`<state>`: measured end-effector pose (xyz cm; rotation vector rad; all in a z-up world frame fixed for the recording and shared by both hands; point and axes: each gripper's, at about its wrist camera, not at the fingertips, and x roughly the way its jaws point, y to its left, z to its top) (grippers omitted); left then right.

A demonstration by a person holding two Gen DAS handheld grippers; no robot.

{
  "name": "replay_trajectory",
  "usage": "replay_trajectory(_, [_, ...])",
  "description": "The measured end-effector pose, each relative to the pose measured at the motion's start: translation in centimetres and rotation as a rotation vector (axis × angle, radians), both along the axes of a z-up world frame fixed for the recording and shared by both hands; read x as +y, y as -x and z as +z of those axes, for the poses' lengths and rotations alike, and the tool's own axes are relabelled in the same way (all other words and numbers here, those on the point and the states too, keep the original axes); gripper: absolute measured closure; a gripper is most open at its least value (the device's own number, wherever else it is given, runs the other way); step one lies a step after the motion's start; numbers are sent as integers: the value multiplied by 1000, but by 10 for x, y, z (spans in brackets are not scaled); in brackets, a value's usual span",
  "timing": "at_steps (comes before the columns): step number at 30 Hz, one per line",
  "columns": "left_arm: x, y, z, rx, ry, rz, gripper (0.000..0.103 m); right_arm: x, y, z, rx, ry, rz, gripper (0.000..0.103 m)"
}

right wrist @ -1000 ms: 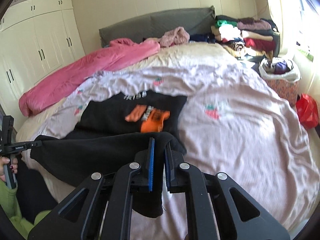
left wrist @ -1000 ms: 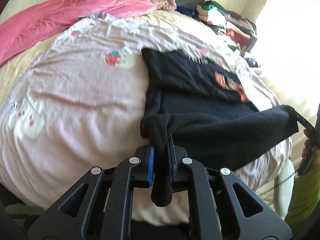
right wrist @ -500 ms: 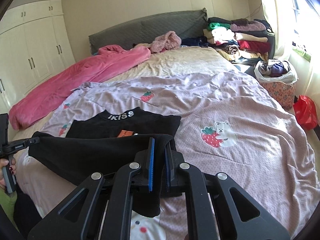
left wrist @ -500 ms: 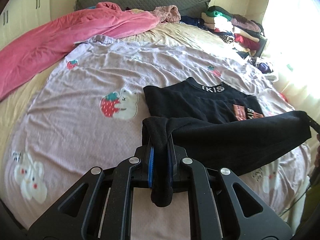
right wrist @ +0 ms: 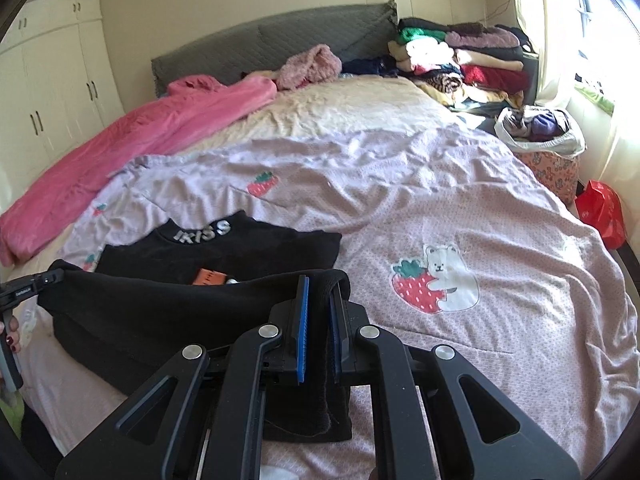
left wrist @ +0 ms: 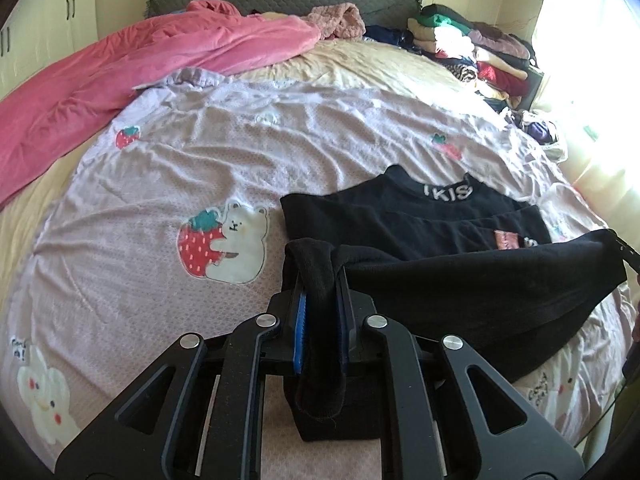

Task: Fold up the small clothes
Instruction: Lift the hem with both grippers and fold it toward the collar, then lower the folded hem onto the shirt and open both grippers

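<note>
Bed (left wrist: 304, 148); black lettered top (left wrist: 404, 216) half-folded

Bright daylight from the window (right wrist: 592, 8) blows out that edge; fisheye bends the dark-cornered rims.

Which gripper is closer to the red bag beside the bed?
Right. The right gripper holds the black shirt corner nearest the red bag. The left gripper, its jaws opening with cloth between them, is at the shirt's far corner.
</note>
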<state>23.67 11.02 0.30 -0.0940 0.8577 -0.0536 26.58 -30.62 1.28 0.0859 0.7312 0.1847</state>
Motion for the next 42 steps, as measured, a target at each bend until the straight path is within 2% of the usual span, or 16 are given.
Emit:
replay_trajectory(2, [0,-1,-8,22,4,-1,94,2,-5,-7,23,11,-6,94])
replay_trajectory(5, [0,3,-12,23,6,-2,88,4,-7,-15,44,12,-17,90])
replay_trajectory(6, [-1,6,-12,19,5,-7,82,4,-6,-16,46,10,-20,87])
replay_trajectory(7, [-2,7,-11,16,3,-11,76,3,-6,-16,46,10,-22,76])
replay_trajectory(8, [-3,9,-10,13,1,-18,75,3,-5,-16,46,10,-24,70])
replay_trajectory(13, [-10,18,-3,-2,-1,-38,65,-1,8,-11,27,12,-30,57])
replay_trajectory(18, [-10,28,2,-12,11,-44,57,-5,25,-4,7,11,-28,54])
replay_trajectory(20, [-9,33,5,-25,26,-42,57,-6,32,-1,-1,6,-29,50])
replay_trajectory(26, [7,62,19,-79,92,-19,54,-11,58,4,-17,-8,-19,50])
replay_trajectory(30, [12,79,16,-61,129,-41,46,-9,71,1,-19,21,-18,48])
replay_trajectory(33, [10,86,5,-25,166,-67,45,-6,79,-3,-17,41,-5,48])
replay_trajectory(36, [4,88,-4,1,154,-75,45,-3,82,-9,0,42,7,44])
replay_trajectory(42, [-3,72,-12,35,186,-71,46,-2,80,-19,36,23,19,44])
